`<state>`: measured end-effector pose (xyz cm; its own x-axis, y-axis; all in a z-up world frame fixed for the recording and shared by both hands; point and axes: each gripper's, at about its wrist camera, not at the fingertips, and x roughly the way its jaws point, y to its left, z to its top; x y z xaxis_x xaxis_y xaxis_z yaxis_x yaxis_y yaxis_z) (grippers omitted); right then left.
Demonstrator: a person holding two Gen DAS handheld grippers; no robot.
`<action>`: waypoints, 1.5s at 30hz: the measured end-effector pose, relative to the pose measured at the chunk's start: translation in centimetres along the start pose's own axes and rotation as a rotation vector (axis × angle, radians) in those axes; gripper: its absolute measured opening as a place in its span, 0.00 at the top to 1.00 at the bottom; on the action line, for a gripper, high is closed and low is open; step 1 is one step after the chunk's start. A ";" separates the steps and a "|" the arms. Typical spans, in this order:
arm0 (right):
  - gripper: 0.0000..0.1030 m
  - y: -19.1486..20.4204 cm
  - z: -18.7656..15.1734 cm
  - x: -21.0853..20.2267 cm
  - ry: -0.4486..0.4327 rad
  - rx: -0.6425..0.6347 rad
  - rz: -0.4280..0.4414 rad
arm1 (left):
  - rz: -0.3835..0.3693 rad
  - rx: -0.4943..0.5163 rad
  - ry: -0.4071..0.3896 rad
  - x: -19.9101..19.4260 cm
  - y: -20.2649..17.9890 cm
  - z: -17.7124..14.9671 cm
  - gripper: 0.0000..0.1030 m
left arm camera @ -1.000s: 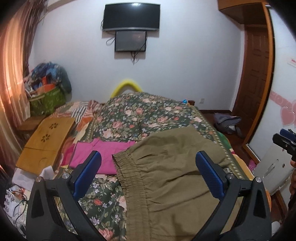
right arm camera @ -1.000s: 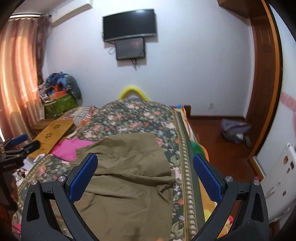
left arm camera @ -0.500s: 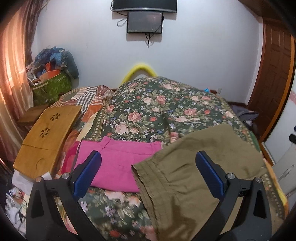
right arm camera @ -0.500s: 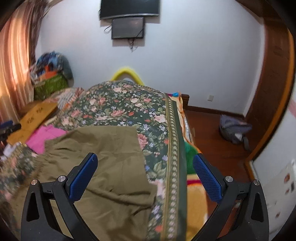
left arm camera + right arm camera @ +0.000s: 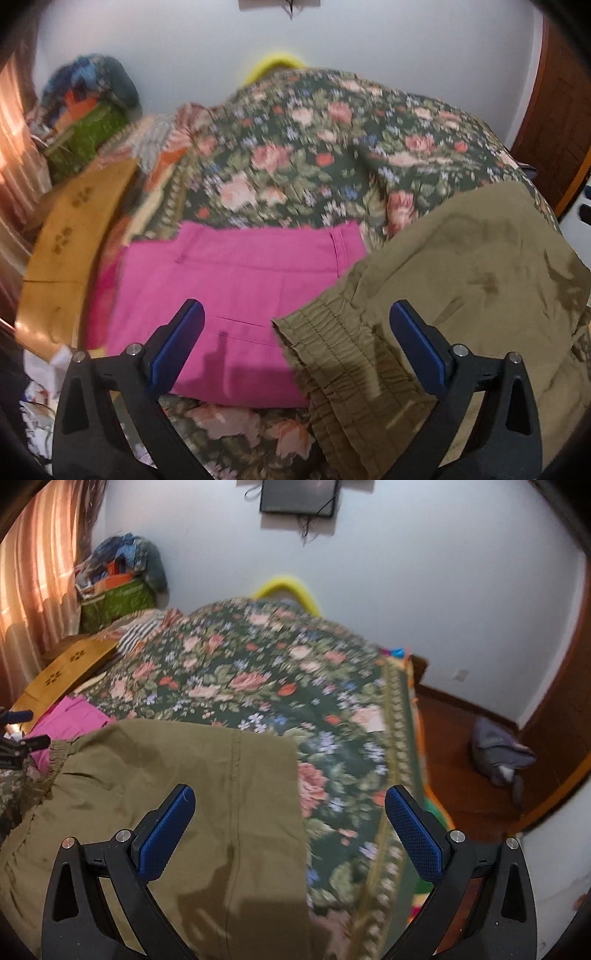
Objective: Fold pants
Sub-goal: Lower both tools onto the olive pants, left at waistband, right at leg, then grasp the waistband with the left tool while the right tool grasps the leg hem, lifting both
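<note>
**Two open grippers above unfolded pants: risk of catching the wrong cloth**

The left gripper is spread wide and holds nothing. The gathered elastic waistband of the olive-green cotton pants lies between and just below its fingers. The folded bright pink garment touches that waistband, partly under it, so a careless close here would likely pinch pink cloth too, or only one layer of waistband.

The right gripper is also wide and empty, over the pants' far edge near a stitched seam. Beyond lies the floral bedspread; grabbing low could bunch it into the fold.
</note>
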<state>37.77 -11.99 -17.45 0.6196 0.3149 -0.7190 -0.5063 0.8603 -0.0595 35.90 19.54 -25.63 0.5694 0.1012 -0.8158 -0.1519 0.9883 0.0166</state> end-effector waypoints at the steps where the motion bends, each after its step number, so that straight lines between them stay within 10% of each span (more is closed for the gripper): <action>1: 0.02 -0.1 0.2 0.8 0.016 -0.001 0.011 | -0.007 0.000 0.011 0.5 0.1 -0.1 0.06; 22: 0.28 -1.1 2.4 11.2 0.231 0.076 0.141 | -0.154 -0.025 0.075 4.1 0.3 -1.0 0.44; 30: 0.84 -0.6 2.4 10.0 0.185 0.059 0.167 | -0.137 -0.008 0.050 3.1 -0.1 -1.1 0.54; 45: 0.87 -0.9 4.1 0.6 -0.026 0.133 0.154 | -0.123 0.026 -0.131 -5.0 -1.2 0.7 0.65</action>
<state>41.07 -10.92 -14.96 0.5572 0.4562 -0.6939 -0.5136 0.8459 0.1437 33.79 17.89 -21.16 0.6832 -0.0082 -0.7302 -0.0544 0.9966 -0.0621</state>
